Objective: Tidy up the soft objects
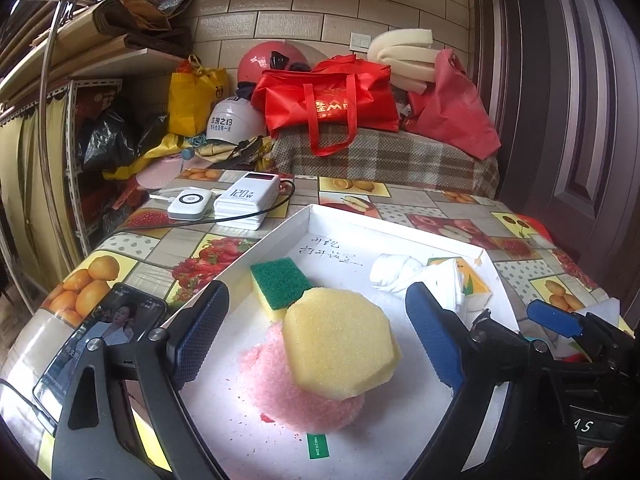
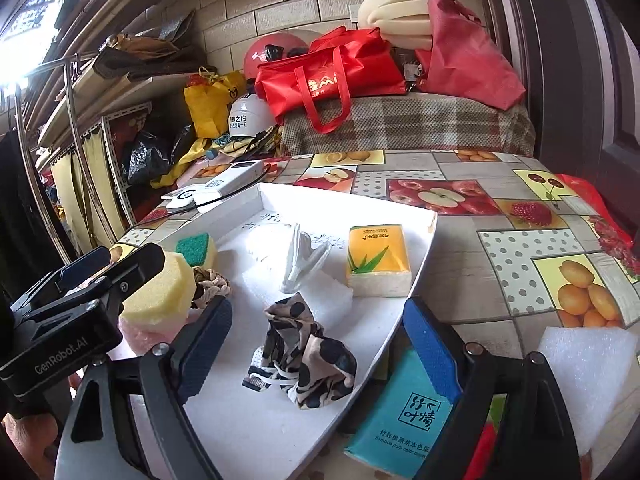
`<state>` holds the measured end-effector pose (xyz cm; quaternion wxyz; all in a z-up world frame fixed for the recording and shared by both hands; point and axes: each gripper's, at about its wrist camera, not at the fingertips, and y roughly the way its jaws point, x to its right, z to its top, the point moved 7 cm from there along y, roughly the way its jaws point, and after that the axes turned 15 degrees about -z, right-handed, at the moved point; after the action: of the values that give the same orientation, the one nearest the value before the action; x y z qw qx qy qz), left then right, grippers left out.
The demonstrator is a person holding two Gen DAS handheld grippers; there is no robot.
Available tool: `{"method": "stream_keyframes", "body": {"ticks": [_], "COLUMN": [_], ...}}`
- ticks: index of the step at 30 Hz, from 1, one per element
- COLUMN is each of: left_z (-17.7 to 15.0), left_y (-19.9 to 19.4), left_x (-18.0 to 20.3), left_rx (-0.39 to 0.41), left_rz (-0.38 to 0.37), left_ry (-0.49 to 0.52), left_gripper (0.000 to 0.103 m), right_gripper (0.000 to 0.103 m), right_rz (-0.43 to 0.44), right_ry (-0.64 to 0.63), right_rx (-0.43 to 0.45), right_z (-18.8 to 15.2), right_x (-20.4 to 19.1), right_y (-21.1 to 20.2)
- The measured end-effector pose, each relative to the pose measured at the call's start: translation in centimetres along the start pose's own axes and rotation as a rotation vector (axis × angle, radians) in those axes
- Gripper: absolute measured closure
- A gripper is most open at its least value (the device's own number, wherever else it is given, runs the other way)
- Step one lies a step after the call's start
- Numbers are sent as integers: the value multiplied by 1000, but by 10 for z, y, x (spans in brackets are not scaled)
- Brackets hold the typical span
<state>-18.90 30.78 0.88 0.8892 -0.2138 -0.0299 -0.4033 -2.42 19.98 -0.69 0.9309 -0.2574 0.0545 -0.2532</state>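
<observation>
Your left tongs stand wide with nothing clamped: in the left wrist view the yellow sponge lies between the two blue pads, clear of both, at the centre of the frame. It rests on top of a pink fluffy pad, and its upper left edge overlaps the green scouring sponge. All three sit in the white tray on the fruit-patterned counter. A knotted white cloth lies in the tray at the upper right of that cluster.

Your right tongs are wide too, gripping nothing. In the right wrist view the leopard-print cloth lies crumpled on the tray floor between the pads, apart from both. Above it is a white foam block, with a folded white cloth seemingly resting on it, though glare blurs that spot. The yellow tissue pack lies at the tray's right side. At lower right, outside the tray, a teal tissue pack lies on the counter partly behind the right pad, beside a white foam sheet.
</observation>
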Motion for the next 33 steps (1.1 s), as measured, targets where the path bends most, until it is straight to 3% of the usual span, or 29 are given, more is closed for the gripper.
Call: {"method": "stream_keyframes", "body": {"ticks": [33], "left_z": [1], "left_y": [-2], "left_x": [-1], "left_rx": [8], "left_rz": [-3], "left_ry": [-1], "left_gripper": [12], "right_gripper": [15], "right_rz": [-20], "right_ry": [-40], "right_rx": [66], "right_z": [1], "right_x": [-7], "right_y": [-11]}}
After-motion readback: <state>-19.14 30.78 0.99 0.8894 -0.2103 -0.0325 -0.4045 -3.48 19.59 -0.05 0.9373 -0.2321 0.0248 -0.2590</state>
